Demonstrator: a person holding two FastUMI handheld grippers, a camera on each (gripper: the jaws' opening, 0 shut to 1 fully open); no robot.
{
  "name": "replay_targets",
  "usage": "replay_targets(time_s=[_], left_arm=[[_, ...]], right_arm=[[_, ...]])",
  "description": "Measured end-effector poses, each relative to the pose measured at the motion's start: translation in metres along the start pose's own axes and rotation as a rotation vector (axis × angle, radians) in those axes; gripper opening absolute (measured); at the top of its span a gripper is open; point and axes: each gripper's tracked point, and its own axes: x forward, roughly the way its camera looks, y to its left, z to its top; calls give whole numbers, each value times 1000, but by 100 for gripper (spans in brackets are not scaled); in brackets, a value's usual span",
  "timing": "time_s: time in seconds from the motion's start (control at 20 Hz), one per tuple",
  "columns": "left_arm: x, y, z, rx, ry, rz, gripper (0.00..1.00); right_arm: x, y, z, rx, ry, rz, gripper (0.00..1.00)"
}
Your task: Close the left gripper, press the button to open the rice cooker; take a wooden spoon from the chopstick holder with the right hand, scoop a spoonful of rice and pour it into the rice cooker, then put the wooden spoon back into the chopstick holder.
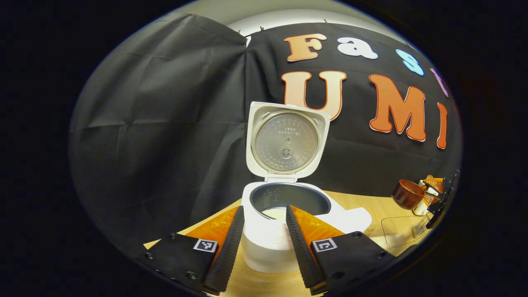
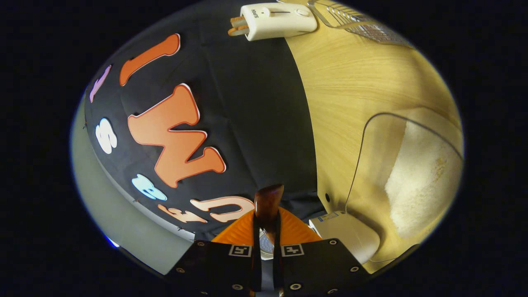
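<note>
In the left gripper view, the left gripper (image 1: 264, 231) hangs with its fingers spread wide, just in front of the rice cooker (image 1: 284, 231). The cooker stands on the tabletop (image 1: 371, 206) with its lid (image 1: 286, 142) raised upright and some rice in the inner pot. In the right gripper view, the right gripper (image 2: 267, 231) is clamped narrow on the wooden spoon (image 2: 268, 204) handle, near a clear container (image 2: 412, 181) of rice lying on the tabletop. A white toaster (image 2: 276, 18) sits well apart.
</note>
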Motion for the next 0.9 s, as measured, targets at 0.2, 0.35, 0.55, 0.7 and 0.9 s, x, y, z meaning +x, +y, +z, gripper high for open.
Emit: replay_targets(time_s=[0.2,0.35,0.55,0.7,0.9], left_arm=[[2,15,3,6,-10,24,69],[5,27,4,5,-13,37,69],[10,35,4,2,-1,54,67],[16,40,10,8,-9,61,69],[24,40,15,28,-25,56,67]], right_arm=[[25,-3,-30,-68,21,-24,11],[43,7,-49,-103,37,-12,11],[79,19,-72,-202,42,-19,11],[106,27,-100,-291,69,-9,11],[136,38,-130,-431,104,16,11]])
